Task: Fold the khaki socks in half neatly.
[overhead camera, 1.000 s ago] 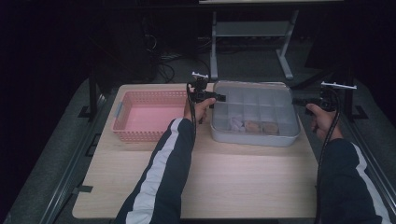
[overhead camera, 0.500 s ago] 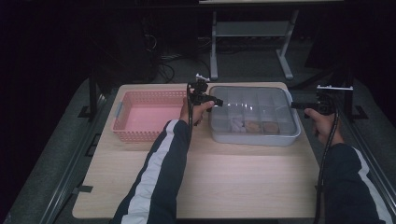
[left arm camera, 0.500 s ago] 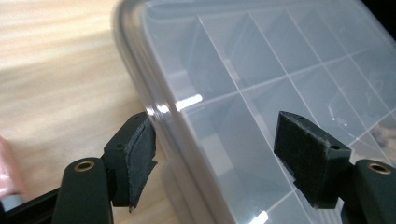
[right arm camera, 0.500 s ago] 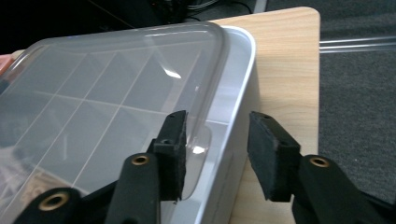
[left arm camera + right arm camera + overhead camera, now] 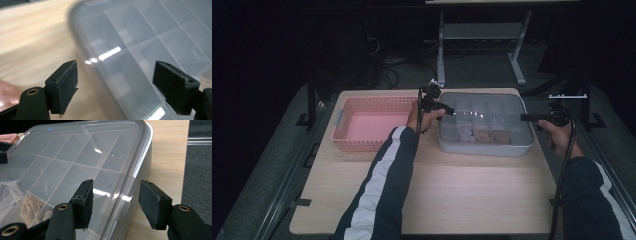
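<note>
You are holding both hand-held grippers at the ends of the grey compartmented plastic organiser box [image 5: 484,127], which is sitting on the right half of the pale wooden tabletop [image 5: 437,195], just beside the empty pink plastic basket [image 5: 369,124]. The box's clear plastic lid [image 5: 82,157] is lying flat over the compartments, so the closing looks done.

Your left hand-held gripper [image 5: 125,82] is standing wide open over the lid's rounded edge, its jaws having just been opening, with nothing pressed between the pads. Your right hand-held gripper [image 5: 113,202] is also letting go: its jaws have just been opening, and the lid's small clear tab [image 5: 126,195] is sitting between the pads, apparently untouched, though glare makes that hard to confirm.

What is left, seemingly, is drawing both hands clear. Pale cloth-like items [image 5: 32,208] are resting in the near compartments.
</note>
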`<action>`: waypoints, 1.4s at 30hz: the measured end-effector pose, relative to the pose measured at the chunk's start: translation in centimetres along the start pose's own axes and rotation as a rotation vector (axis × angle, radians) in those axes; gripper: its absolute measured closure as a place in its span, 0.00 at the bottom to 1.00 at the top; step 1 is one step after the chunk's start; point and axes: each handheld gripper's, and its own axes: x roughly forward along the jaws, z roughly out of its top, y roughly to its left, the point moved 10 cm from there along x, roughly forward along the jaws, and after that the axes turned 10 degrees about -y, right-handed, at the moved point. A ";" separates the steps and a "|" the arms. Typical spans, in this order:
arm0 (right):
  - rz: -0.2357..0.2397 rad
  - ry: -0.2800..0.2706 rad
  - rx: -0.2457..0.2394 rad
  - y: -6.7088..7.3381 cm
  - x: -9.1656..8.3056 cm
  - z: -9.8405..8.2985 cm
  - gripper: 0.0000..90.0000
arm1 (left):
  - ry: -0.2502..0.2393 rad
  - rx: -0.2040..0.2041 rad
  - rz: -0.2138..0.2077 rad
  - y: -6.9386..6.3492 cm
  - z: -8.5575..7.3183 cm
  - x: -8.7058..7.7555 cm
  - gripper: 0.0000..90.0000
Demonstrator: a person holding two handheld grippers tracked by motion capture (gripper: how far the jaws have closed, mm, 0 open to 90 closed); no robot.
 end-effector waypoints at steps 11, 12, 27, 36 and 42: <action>0.021 0.014 -0.017 0.2 -0.2 -0.4 0.46 | 0.088 0.003 -0.083 -1.0 -1.7 -1.1 0.26; 0.026 0.012 -0.015 0.3 -0.3 -0.4 0.46 | 0.090 -0.012 -0.094 -1.2 -1.8 -1.1 0.26; -0.021 0.001 -0.065 0.9 0.1 0.0 0.45 | 0.053 0.033 -0.075 -1.0 -1.0 -0.2 0.27; -0.024 0.001 -0.049 0.9 0.2 -0.3 0.44 | 0.074 0.055 -0.066 -2.1 -1.5 0.2 0.13; -0.017 -0.031 -0.045 1.1 -0.3 0.1 0.43 | 0.040 0.023 -0.048 -2.0 -1.5 0.4 0.12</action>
